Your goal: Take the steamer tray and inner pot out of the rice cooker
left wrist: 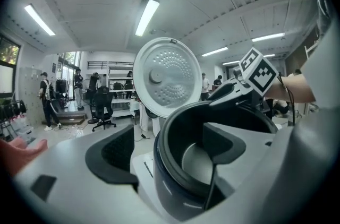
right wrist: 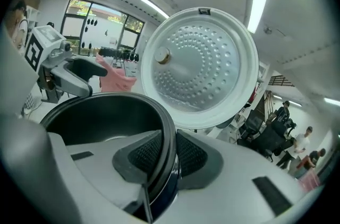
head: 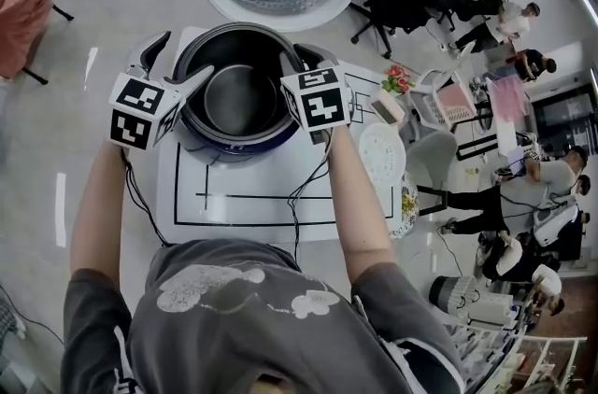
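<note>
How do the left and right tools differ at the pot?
The right tool is shut on the rim of the inner pot; the left tool is open, jaws wide, pads clear. The left tool is on the pot's left, the right tool on its right. Each has one jaw inside, one outside.

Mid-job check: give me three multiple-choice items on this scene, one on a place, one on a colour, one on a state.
1. Where does the white round perforated steamer tray lie relative to the round rice cooker?
A inside it
B to its right, on the white table
C under it

2. What colour is the cooker's outer wall?
A dark blue
B red
C white

3. How is the right hand-held gripper?
A open in the air
B shut on the rim of the dark metal inner pot
C out of view

1 B: the head view shows it flat beside the cooker.
2 A: the wall shows dark blue.
3 B: the right gripper view shows both pads pinching the rim.
</note>
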Demonstrator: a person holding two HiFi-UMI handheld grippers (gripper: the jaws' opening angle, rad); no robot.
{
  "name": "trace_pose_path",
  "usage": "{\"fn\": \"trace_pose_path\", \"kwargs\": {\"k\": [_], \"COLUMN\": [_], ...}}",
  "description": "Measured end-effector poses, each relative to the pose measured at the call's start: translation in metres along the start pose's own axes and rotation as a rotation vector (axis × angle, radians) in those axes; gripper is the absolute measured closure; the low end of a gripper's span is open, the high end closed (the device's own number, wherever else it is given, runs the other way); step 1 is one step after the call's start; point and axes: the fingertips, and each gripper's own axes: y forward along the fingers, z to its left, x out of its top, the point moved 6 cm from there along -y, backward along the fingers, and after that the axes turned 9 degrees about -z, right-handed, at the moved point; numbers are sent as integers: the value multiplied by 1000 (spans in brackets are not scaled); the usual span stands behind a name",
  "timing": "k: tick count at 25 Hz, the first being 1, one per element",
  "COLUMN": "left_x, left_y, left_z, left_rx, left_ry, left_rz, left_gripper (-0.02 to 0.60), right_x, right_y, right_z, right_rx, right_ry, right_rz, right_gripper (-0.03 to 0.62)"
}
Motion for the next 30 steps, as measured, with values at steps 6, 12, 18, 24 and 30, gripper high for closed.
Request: {"fn": "trace_pose_path", "kwargs": {"k": [6, 12, 18, 24, 30], "left_x": [-1, -13, -21, -20, -6], "left_y": [50, 81, 88, 87, 83], "left_z": [-4, 1, 4, -1, -1], "left_rx": [-137, -195, -151, -160, -168], "left_ry": [107, 217, 277, 298, 286], "left_rz": [155, 356, 465, 490, 499], "left_gripper": [173, 178, 435, 485, 500], "right_x": [7, 7, 5, 6, 10], "right_y": [-6, -9, -10, -12, -19], "right_z": [0, 0, 2, 2, 1], "right_rx": [-2, -4, 13, 31, 18], "right_ry": [-18, -12, -1, -5, 2], "right_rz": [-40, -66, -68, -76, -107], "right_gripper": [488, 488, 488, 488, 488]}}
